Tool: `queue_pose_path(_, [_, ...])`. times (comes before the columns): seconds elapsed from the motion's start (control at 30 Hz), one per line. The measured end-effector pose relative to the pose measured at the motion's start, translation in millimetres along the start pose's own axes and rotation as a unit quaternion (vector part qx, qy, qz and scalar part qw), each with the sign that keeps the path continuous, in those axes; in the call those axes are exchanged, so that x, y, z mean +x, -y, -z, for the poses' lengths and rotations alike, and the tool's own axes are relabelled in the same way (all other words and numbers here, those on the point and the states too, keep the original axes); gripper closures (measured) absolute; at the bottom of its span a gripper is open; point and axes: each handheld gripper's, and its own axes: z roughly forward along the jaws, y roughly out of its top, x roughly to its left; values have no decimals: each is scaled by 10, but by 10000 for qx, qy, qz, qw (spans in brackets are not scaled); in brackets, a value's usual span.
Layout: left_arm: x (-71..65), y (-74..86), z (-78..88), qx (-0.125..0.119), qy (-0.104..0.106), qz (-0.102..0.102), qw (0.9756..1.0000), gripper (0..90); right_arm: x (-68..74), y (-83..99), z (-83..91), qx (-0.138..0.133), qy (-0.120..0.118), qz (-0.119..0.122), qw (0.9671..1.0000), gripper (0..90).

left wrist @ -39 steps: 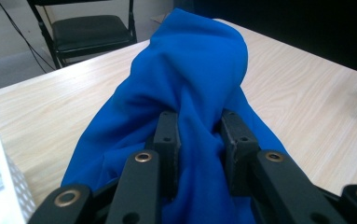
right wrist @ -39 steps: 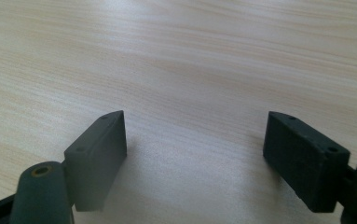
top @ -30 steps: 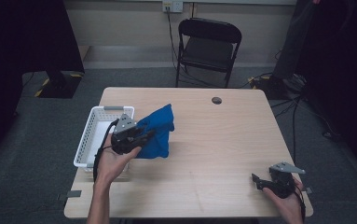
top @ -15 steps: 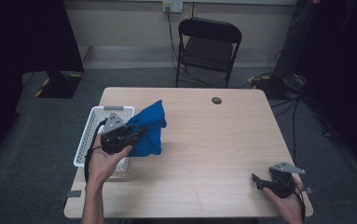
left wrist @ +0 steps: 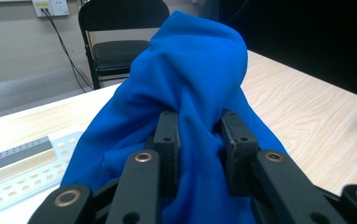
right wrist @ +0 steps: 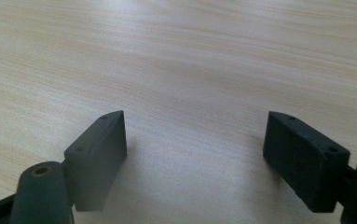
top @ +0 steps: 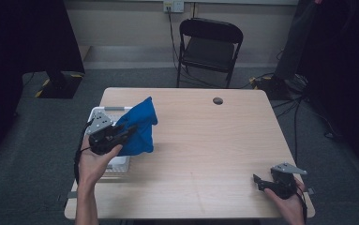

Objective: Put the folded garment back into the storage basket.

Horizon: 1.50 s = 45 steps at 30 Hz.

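Note:
A bright blue cloth (top: 138, 125) hangs bunched from my left gripper (top: 126, 133) above the table's left side, next to a white perforated basket (top: 98, 115). In the left gripper view the two black jaws pinch a fold of the blue cloth (left wrist: 190, 88), which rises in a tall hump in front of the left gripper (left wrist: 197, 135). My right gripper (top: 257, 182) rests near the table's front right corner. Its jaws stand wide apart over bare wood, with nothing between them, in the right gripper view (right wrist: 195, 154).
A wooden table (top: 205, 150) carries a small dark round object (top: 218, 101) near its far edge. A black folding chair (top: 208, 47) stands behind the table. Cables run across the floor at the right. The basket's flat rim (left wrist: 22, 158) lies beside the cloth.
My left gripper has carried the blue cloth leftward, toward and partly over the white basket. The right gripper has not moved.

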Motion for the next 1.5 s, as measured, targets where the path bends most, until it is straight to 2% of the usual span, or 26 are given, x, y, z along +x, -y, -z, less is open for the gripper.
queue_pose_path(0.6, [220,47,269,-195,-361,138,9991,714,0,0,0,0,0,0,10000,205])
queue_pose_path(1.0, [284,59,296,-182,-525,117,9984,714,0,0,0,-1,-1,-1,10000,205])
queue_pose_path(1.33, [380,161,222,-32,-686,175,9975,714,0,0,0,0,-1,-2,10000,205])
queue_pose_path(1.5, [426,229,194,2,-747,266,9969,714,0,0,0,-1,-1,-3,10000,205])
